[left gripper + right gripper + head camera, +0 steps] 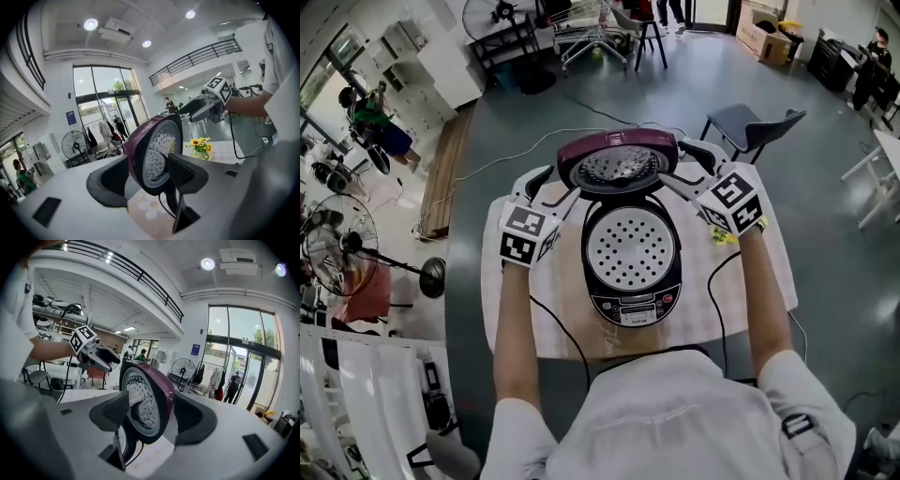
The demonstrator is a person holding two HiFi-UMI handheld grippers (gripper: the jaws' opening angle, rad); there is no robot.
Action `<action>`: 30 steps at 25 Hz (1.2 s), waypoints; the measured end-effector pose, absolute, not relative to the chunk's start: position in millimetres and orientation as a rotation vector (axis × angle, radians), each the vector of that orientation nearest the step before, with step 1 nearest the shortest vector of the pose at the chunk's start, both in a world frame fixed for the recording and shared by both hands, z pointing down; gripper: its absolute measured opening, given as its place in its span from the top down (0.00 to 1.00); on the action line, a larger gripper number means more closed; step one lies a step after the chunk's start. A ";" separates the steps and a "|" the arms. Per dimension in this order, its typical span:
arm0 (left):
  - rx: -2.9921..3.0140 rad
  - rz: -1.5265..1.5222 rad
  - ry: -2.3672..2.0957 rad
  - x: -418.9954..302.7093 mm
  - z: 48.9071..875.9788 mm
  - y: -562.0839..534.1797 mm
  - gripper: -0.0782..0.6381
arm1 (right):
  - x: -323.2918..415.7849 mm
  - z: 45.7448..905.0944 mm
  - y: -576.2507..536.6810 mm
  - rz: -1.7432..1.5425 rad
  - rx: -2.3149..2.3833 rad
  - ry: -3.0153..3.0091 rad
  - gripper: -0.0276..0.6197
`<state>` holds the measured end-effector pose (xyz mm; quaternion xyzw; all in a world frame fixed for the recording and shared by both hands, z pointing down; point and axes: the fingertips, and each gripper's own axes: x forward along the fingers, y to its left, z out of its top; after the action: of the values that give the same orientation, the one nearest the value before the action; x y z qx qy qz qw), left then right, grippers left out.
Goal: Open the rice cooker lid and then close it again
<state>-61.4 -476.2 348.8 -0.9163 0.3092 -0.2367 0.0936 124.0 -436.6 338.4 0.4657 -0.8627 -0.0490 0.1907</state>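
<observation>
The rice cooker (631,281) stands on the table with its inner pot plate showing. Its purple lid (617,161) is raised upright at the back. My left gripper (558,187) is at the lid's left edge and my right gripper (682,169) at its right edge. In the left gripper view the lid (157,150) stands edge-on between the wide jaws of the left gripper (149,173), with gaps beside the pads. The right gripper view shows the same: the lid (147,399) sits between the spread jaws of the right gripper (151,411). Both are open.
The table (553,319) carries a floral cloth and a small pot of yellow flowers (719,234) at the right. The cooker's cord trails off the front. A grey chair (750,127) stands behind the table on the right, and floor fans (337,244) at the far left.
</observation>
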 end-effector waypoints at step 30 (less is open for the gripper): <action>-2.756 -0.609 0.875 -41.6 349.8 -487.5 0.48 | 124.9 360.8 -449.7 -0.135 1.276 -2.402 0.57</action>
<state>-41.6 -487.5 349.8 -0.9286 0.2948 -0.2051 0.0932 124.9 -449.7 360.8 0.4583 -0.8628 -0.0486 0.2078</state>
